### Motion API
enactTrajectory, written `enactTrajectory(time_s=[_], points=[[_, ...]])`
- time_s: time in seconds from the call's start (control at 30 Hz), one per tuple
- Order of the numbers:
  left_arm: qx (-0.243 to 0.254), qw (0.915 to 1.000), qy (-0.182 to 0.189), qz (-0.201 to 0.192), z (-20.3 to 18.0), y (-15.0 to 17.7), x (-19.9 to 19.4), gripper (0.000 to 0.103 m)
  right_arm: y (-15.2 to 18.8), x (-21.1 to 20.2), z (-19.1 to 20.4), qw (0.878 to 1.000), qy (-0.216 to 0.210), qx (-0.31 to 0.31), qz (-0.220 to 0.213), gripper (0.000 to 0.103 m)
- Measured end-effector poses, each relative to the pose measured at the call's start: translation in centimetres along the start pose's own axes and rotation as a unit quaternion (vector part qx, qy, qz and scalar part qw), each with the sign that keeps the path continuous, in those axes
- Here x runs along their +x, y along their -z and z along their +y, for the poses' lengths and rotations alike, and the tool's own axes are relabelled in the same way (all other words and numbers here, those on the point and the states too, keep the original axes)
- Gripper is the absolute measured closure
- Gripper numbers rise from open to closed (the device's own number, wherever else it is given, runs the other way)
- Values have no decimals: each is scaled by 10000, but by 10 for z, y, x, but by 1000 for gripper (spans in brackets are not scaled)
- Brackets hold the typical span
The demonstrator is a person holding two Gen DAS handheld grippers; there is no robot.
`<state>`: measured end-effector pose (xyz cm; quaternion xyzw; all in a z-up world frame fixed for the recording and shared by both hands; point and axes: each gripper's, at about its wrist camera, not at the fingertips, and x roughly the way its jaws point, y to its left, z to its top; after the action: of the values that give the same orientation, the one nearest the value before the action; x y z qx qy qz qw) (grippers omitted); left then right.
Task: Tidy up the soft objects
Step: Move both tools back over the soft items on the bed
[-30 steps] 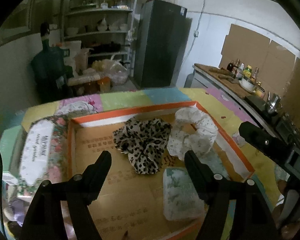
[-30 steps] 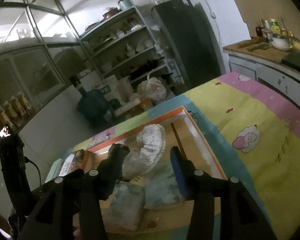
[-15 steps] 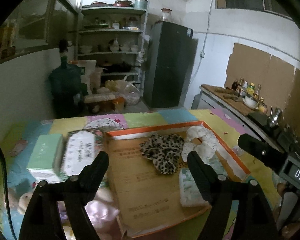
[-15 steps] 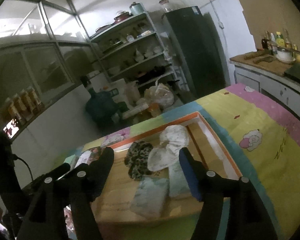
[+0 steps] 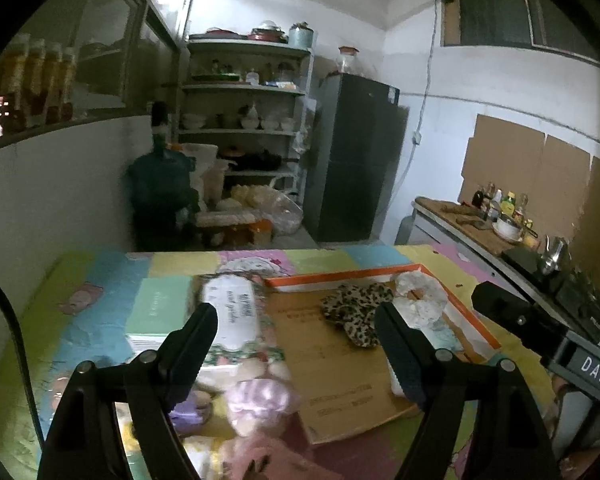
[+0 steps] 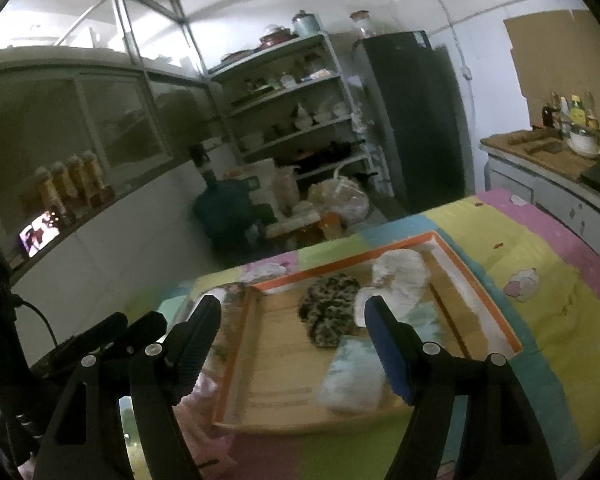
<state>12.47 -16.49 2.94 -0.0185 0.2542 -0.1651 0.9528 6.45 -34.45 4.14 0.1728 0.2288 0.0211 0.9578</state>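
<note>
The left gripper hangs above the near edge of the table with its jaws spread wide and nothing between them. The right gripper is likewise spread; its jaws have just been opening, and nothing sits between them. A shallow cardboard tray with an orange rim lies flat on the patchwork table cover. Inside the tray, toward the far side, a leopard-print scrunchie lies touching a white lace scrunchie on its right. Nearer the grippers, at the right side of the tray floor, two pale green packets lie flat side by side; they are blurred in the right wrist view and partly hidden behind a finger in the left wrist view. Just outside the tray's left wall lies a floral tissue pack, and beside that, further left, a mint green box. At the near left edge of the table, outside the tray, a heap of soft pink and purple items shows; it is too blurred to tell the pieces apart. The right gripper's body shows at the right edge of the left wrist view.
</note>
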Motion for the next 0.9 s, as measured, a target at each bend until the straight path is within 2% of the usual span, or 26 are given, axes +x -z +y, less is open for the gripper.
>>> enactTrajectory(time_s=[0.3,0.63,0.9], points=[[-81,9992,-287,-249,34,7,-32,20,14,-2,42,9993,-50,-365,-3,25],[-156,9980,-535,-302,67,19,-63,20,31,-5,71,9986,-75,-516,-2,25],[-456,9959,-712,-334,105,31,-79,20,44,-7,90,9976,-42,-688,97,25]])
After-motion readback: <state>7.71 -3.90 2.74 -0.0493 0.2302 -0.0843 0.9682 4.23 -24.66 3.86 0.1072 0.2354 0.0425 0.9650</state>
